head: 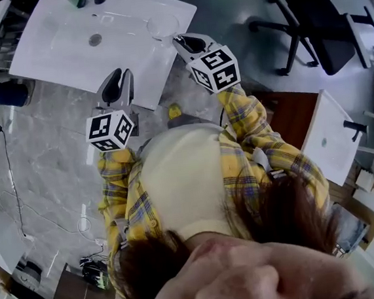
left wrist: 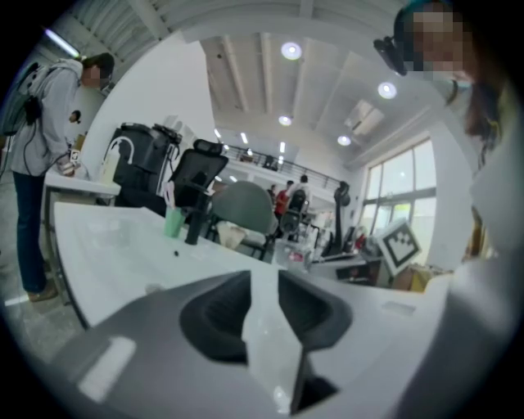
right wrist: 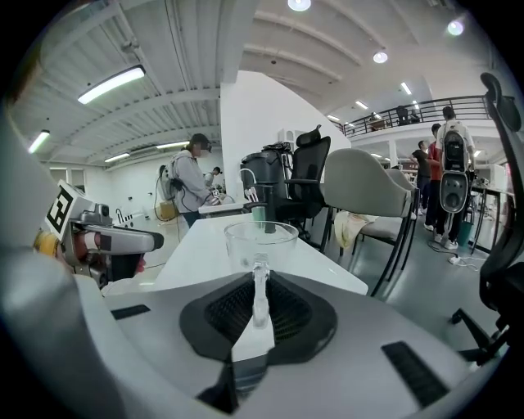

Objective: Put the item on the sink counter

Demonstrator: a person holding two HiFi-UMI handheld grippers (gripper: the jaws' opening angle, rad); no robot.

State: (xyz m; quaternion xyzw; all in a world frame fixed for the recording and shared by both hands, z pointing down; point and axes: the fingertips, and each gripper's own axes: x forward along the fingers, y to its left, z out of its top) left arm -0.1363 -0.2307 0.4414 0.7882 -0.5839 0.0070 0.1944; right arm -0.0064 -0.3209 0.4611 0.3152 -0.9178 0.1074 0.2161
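1. White sink worktop (head: 52, 47), at 11 o'clock in head view.
2. Left gripper (head: 117, 80) at worktop's 6 o'clock edge; fingers wide, nothing between.
3. Right gripper (head: 186, 42) at worktop's 3 o'clock corner; fingers narrow, clamped on cup handle.
4. Clear glass cup (head: 162, 26) upright over that corner; contact with worktop unclear.

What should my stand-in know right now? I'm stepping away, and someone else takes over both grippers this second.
Right gripper: shut on the handle of the clear glass mug.
Left gripper: open, nothing between its jaws, at the counter's near edge.
Mug: over the white sink counter, near its right corner; I cannot tell whether it touches the surface.
Done: mug gripped and at the counter.
Left: set it down upright, open the right gripper, back away.
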